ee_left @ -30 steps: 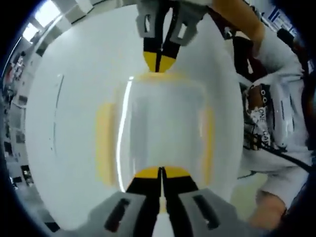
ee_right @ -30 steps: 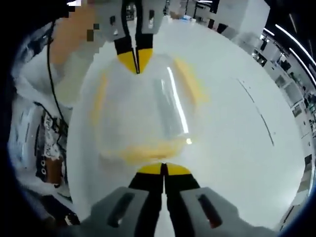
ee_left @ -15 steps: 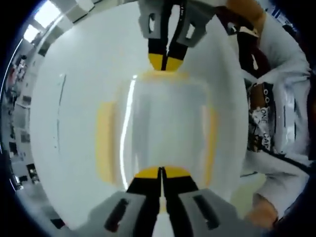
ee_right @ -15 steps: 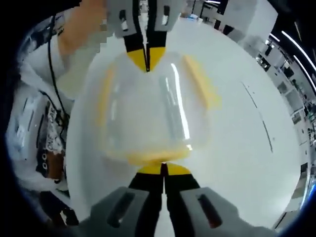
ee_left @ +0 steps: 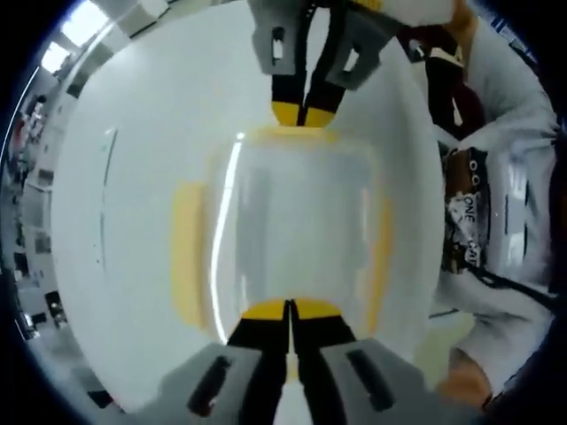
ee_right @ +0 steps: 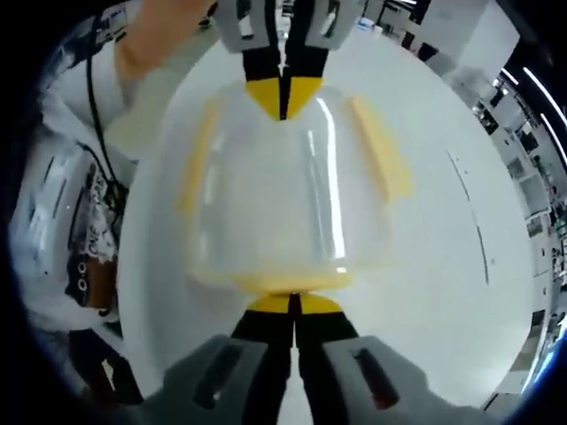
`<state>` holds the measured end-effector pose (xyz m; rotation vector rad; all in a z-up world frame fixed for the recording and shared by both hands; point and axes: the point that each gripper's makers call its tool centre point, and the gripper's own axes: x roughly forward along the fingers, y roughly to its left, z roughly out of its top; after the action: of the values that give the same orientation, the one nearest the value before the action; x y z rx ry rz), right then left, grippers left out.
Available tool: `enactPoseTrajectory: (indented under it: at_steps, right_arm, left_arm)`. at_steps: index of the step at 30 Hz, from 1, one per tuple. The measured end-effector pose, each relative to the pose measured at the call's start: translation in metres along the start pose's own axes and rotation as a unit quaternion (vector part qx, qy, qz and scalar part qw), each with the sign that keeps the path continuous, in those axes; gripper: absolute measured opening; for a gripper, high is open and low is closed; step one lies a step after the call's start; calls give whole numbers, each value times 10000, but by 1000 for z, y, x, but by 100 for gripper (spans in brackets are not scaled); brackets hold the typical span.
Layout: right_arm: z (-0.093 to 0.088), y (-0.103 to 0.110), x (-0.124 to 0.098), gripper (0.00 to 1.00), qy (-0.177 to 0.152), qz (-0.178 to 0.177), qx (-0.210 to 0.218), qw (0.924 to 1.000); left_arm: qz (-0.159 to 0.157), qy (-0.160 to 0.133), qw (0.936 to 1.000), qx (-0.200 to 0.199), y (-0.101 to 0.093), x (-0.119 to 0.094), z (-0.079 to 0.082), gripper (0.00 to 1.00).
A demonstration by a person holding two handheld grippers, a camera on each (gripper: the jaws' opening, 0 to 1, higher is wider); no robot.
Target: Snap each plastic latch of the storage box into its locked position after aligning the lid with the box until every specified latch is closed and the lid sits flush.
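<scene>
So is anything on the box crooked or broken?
Nothing stands out. The clear lid looks square on the storage box, with yellow latches along its sides. The left gripper and right gripper, both shut, meet it at opposite ends. The white table looks clean, no spills.

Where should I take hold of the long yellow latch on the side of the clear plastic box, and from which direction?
Judging from the left gripper view, take the long yellow plastic latch on its outer edge, near its middle, coming in from the white table side. It runs flat along the clear plastic storage box wall, so pressing inward toward the box likely suits it better than pinching.
</scene>
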<state>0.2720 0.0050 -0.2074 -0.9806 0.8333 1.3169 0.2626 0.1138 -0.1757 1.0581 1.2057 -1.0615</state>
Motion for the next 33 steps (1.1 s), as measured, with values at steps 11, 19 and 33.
enactPoseTrajectory:
  at_steps: [11, 19, 33]
  right_arm:
    - [2, 2, 0, 0, -17, 37, -195, 9998]
    - [1, 4, 0, 0, 17, 60, -149, 9999]
    - [-5, 7, -2, 0, 43, 218, -158, 9996]
  left_arm:
    - [8, -29, 10000, 18, -1, -1, -3, 0]
    - [-26, -37, 10000, -36, -3, -1, 0, 0]
    - [-16, -42, 10000, -60, -4, -2, 5, 0]
